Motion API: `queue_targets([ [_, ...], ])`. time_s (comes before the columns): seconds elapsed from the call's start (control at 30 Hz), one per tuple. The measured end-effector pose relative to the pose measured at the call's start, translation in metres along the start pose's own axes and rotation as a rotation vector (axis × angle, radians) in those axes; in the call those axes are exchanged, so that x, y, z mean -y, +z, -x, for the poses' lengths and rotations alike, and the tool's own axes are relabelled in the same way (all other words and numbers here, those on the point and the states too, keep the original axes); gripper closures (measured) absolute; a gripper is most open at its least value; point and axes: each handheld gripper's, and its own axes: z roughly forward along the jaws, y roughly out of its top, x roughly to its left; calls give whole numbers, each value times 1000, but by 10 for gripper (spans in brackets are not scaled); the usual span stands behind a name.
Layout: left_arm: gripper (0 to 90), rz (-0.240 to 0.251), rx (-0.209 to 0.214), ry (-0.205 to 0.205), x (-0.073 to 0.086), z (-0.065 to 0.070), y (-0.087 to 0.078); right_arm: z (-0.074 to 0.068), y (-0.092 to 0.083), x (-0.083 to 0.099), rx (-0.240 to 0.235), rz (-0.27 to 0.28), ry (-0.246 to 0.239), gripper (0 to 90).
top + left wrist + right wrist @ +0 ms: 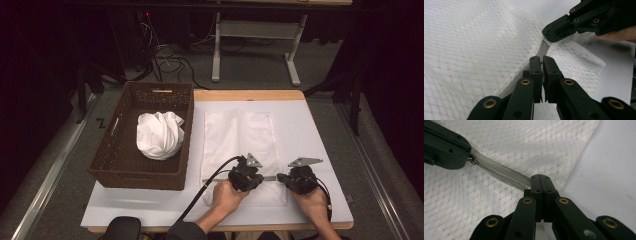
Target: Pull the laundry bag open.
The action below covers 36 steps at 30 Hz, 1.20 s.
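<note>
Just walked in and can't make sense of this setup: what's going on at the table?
A person works on the zipper of a white mesh bag lying flat on the table, with a gripper in each hand. The left gripper is shut on the zipper pull, the right gripper is shut on the zipper tape at the bag's end, and the strip stretches between them. Beside the bag, a bunched white cloth sits in a brown wicker basket.

A white mesh laundry bag is lying flat on the white worktop, just right of the basket, its long side running away from the person. Its grey zipper is stretching taut across the near end, with the small metal pull sitting at one end.
</note>
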Motion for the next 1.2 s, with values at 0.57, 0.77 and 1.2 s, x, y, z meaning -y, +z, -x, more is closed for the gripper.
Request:
queue_targets([
  [0.57, 861, 17, 15, -26, 6, -5, -11, -1, 0, 0, 11, 4, 2, 900],
  [0.77, 861, 24, 7, -26, 10, -7, -14, -2, 0, 0, 10, 2, 12, 900],
  [1.2, 861, 9, -13, -12, 12, -10, -23, -1, 0, 0, 12, 1, 6, 900],
])
